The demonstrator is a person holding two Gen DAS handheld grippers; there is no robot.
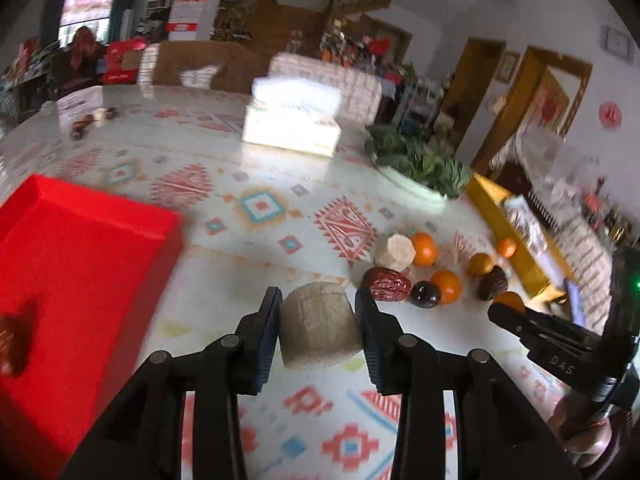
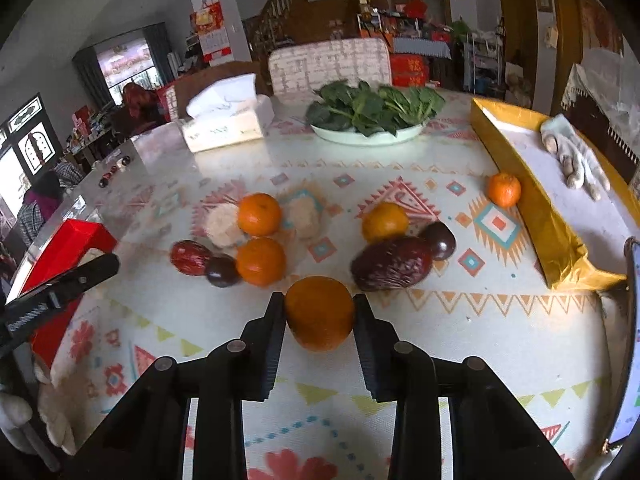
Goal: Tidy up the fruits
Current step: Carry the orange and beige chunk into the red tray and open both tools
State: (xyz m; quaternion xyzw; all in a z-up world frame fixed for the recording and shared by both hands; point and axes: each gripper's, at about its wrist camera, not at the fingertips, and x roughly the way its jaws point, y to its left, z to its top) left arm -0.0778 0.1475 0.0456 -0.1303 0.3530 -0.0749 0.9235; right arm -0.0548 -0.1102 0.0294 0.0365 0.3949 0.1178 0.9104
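Note:
My left gripper (image 1: 318, 294) is shut on a beige cylindrical piece (image 1: 316, 332), held above the patterned tablecloth beside the red box (image 1: 80, 260). A dark red date (image 1: 16, 340) lies inside that box. My right gripper (image 2: 319, 299) is shut on an orange tangerine (image 2: 320, 320) just in front of the fruit pile. On the cloth lie several tangerines (image 2: 259, 214), a red date (image 2: 190, 258), a dark plum (image 2: 222, 270), a big wrinkled date (image 2: 394, 264), another dark fruit (image 2: 440, 240) and two beige pieces (image 2: 222, 224). A gold box (image 2: 532, 200) stands at the right.
A plate of leafy greens (image 2: 372, 112) and a tissue box (image 2: 224, 120) stand at the far side of the table. A white glove (image 2: 576, 160) lies in the gold box. A phone edge (image 2: 632, 340) shows at the right. People sit in the room at the back left.

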